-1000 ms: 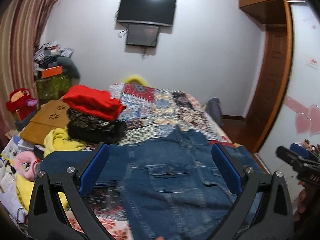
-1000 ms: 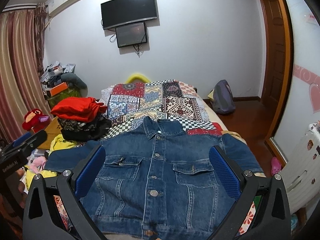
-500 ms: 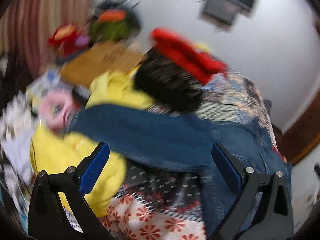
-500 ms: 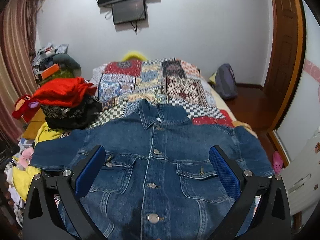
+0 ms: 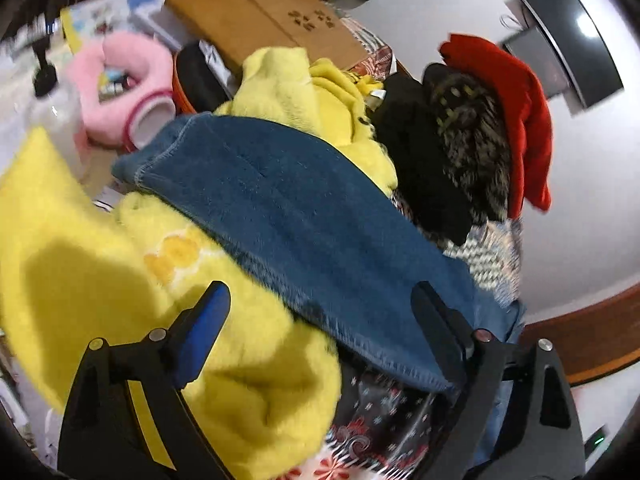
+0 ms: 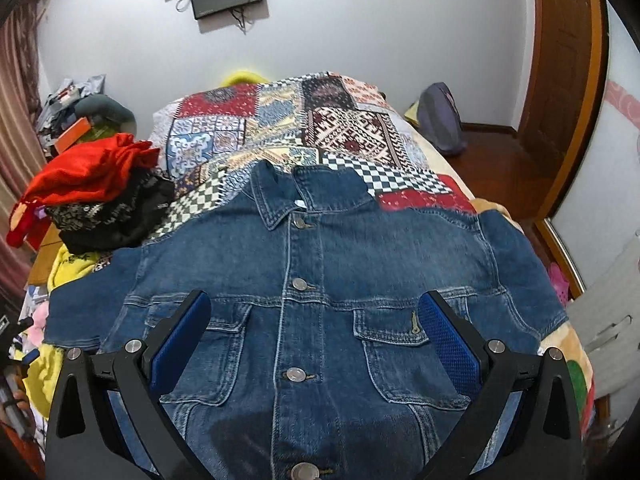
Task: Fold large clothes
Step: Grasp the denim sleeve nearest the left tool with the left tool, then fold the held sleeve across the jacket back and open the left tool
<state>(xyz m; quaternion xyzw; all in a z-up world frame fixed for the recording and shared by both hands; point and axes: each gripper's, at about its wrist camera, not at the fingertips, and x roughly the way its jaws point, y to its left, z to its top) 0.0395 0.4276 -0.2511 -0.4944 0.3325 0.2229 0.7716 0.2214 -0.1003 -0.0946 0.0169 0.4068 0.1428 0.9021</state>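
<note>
A blue denim jacket point(image 6: 312, 280) lies buttoned, front up, on the patchwork bed cover point(image 6: 280, 120), sleeves spread to both sides. Its left sleeve point(image 5: 288, 216) runs slantwise across the left wrist view, cuff at the upper left, resting on yellow fleece point(image 5: 100, 280). My left gripper point(image 5: 324, 316) hovers just over the sleeve near the shoulder end. Its jaws are closing, with the sleeve's lower edge between them and the pads not touching it. My right gripper point(image 6: 316, 324) stands open above the jacket's chest pockets, holding nothing.
A pile of folded clothes, red on top of black point(image 6: 100, 196), sits left of the jacket. Beyond the sleeve lie a pink plush point(image 5: 120, 80) and a wooden box point(image 5: 272, 20). A backpack point(image 6: 440, 120) leans at the bed's far right, near a wooden door point(image 6: 560, 80).
My left gripper swung left and down from the jacket's body to the left sleeve and rolled, so its view is tilted. The right gripper dropped closer over the jacket front.
</note>
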